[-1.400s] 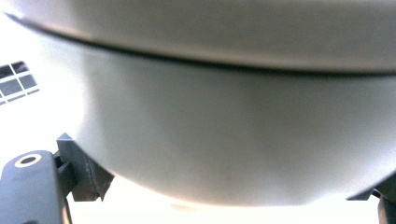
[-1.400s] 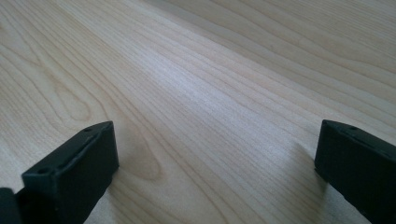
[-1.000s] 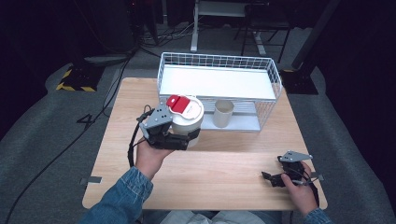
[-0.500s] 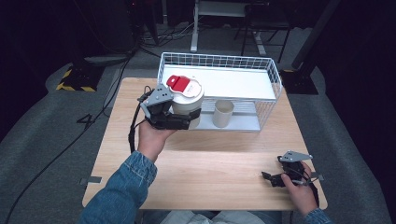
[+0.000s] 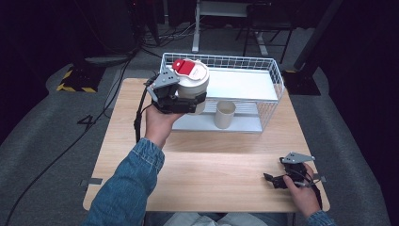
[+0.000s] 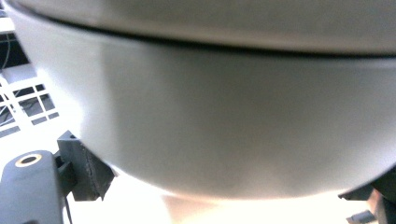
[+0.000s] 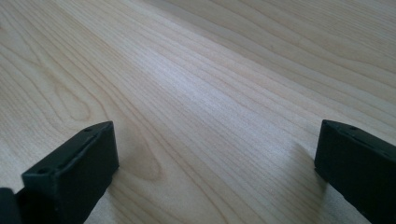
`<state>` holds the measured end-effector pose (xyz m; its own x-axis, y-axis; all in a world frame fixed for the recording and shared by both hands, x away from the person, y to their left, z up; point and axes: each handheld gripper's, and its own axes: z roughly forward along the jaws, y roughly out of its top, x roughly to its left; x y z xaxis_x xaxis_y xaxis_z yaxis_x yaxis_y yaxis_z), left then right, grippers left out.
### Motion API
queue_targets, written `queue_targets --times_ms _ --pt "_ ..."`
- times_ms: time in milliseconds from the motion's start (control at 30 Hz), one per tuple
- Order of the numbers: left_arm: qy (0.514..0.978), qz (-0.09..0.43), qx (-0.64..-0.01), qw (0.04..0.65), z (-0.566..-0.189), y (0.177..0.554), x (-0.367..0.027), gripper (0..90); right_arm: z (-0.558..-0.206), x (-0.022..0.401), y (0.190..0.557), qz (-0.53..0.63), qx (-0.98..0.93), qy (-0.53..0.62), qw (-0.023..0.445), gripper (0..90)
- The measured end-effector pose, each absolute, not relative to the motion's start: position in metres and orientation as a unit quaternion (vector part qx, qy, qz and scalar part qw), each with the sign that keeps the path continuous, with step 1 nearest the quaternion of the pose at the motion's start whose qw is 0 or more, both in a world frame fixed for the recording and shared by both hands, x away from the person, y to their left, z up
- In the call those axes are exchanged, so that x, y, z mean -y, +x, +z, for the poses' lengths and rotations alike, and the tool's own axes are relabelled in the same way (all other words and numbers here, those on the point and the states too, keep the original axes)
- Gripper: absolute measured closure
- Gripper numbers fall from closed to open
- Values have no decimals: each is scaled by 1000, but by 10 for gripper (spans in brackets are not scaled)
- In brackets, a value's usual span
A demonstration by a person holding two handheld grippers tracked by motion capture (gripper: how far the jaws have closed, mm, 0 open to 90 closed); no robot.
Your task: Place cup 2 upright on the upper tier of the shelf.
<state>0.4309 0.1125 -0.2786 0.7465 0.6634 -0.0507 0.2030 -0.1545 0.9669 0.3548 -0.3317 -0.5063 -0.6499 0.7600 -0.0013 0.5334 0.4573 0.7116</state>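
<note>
While no label reads, left claw (image 5: 188, 101) grips tub (image 5: 192, 82)

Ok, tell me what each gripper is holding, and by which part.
The left gripper holds the white tub by its lower body, jaws on opposite sides. The right gripper holds nothing; its jaws are open above the table.

Denim sleeves, black grippers

Blue denim sleeve (image 5: 126, 188) cuffed at the wrist; left gripper (image 5: 181, 101) black with a grey three-cornered plate and black cable; right gripper (image 5: 277, 180) matches, its jaws blocky, matte, screw-holed
</note>
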Motion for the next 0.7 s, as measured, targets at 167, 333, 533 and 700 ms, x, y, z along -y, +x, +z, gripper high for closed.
queue_targets --times_ms 167,333,533,700 --pt "732 201 -297 579 -274 444 -107 132 -506 332 355 350 -838 386 162 0" --pt "734 206 -301 573 -270 458 -101 132 -506 332 355 350 -839 385 162 0" --pt "730 211 -306 573 -266 472 -93 132 -506 332 355 349 -838 386 162 0" --pt "725 222 -318 569 -264 485 -86 131 -506 332 355 350 -839 385 162 0"
